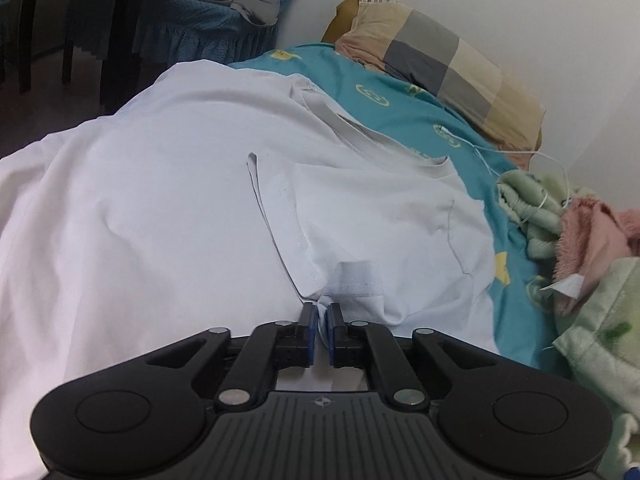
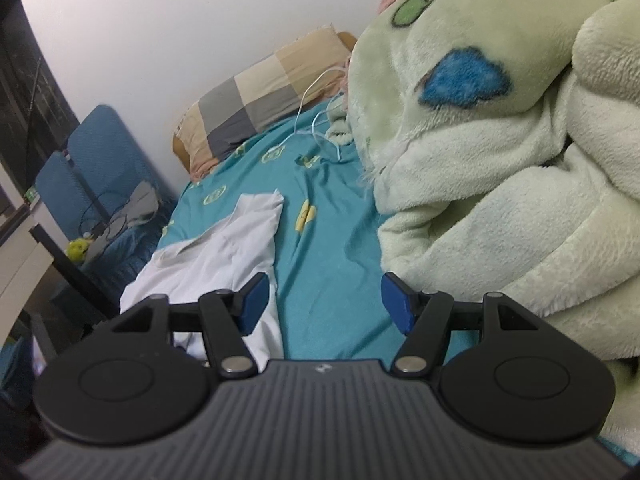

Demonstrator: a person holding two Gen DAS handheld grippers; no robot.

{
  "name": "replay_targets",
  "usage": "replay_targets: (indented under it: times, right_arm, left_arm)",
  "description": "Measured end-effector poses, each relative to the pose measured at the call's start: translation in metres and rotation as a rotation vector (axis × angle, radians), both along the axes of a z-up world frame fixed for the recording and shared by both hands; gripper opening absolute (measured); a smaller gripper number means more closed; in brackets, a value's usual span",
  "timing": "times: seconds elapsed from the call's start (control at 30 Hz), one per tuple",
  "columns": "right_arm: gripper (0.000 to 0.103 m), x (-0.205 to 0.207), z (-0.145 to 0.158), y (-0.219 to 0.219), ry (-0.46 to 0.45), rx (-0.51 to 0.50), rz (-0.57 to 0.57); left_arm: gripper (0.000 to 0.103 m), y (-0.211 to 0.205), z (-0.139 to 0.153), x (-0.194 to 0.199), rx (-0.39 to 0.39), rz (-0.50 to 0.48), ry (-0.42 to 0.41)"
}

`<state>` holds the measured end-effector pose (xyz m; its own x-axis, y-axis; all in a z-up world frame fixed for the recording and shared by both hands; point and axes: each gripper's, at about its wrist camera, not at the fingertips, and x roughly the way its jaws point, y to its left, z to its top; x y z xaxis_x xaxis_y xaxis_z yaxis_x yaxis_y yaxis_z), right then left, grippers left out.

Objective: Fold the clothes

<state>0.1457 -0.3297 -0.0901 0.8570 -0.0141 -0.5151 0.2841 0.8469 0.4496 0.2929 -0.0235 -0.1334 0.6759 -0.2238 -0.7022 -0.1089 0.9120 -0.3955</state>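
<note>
A white T-shirt [image 1: 168, 208] lies spread on the teal bedsheet [image 1: 400, 104], its neck opening toward the pillow. My left gripper [image 1: 320, 312] is shut on a bunched fold of the shirt's sleeve hem at the near edge. In the right wrist view the same white T-shirt [image 2: 224, 248] lies at the left on the teal bedsheet [image 2: 332, 280]. My right gripper [image 2: 320, 300] is open and empty above the sheet, its left finger over the shirt's edge, its right finger beside the green blanket.
A checked pillow [image 1: 444, 64] lies at the head against the white wall. A fluffy green blanket [image 2: 500, 168] with pink cloth [image 1: 596, 232] is heaped on the right. A thin white cable [image 1: 520, 156] trails on the sheet. A blue chair [image 2: 100, 168] stands left of the bed.
</note>
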Motion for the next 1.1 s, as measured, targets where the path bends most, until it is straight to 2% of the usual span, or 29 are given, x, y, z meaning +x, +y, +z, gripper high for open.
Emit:
replay_targets:
  times: [0.07,0.27,0.4,0.53,0.63,0.73,0.87,0.93,1.03,1.1]
  right_arm:
    - [0.064,0.000,-0.001,0.001,0.009,-0.012,0.014]
    - [0.064,-0.009,0.009,-0.007,-0.004,0.023,0.007]
    - [0.064,-0.022,0.024,-0.007,-0.025,0.016,0.022]
    - [0.064,-0.032,0.043,0.003,0.003,-0.088,0.032]
    - [0.064,-0.045,0.054,0.005,0.023,-0.104,0.035]
    - [0.064,-0.067,0.061,0.006,0.017,-0.099,0.026]
    - [0.064,-0.093,0.064,0.004,0.019,-0.089,0.007]
    - [0.064,-0.099,0.062,0.004,0.028,-0.073,0.000]
    - [0.064,-0.099,0.058,0.003,0.045,-0.049,-0.001]
    - [0.064,-0.094,0.054,0.005,0.063,-0.046,0.001]
  left_arm:
    - [0.025,0.001,0.010,-0.017,-0.024,-0.030,0.003]
    - [0.043,-0.012,0.038,-0.101,-0.023,-0.243,0.010]
    - [0.043,-0.029,0.042,-0.164,-0.033,-0.396,0.016]
    - [0.042,-0.047,0.043,-0.219,-0.030,-0.535,0.003]
    - [0.041,-0.066,0.045,-0.253,0.029,-0.650,-0.044]
    - [0.041,-0.086,0.038,-0.275,0.083,-0.760,-0.058]
    - [0.042,-0.108,0.015,-0.284,0.177,-0.851,-0.017]
    - [0.045,-0.115,0.003,-0.286,0.223,-0.879,0.013]
    - [0.047,-0.120,-0.006,-0.292,0.280,-0.909,-0.020]
    - [0.044,-0.123,-0.005,-0.293,0.299,-0.906,-0.024]
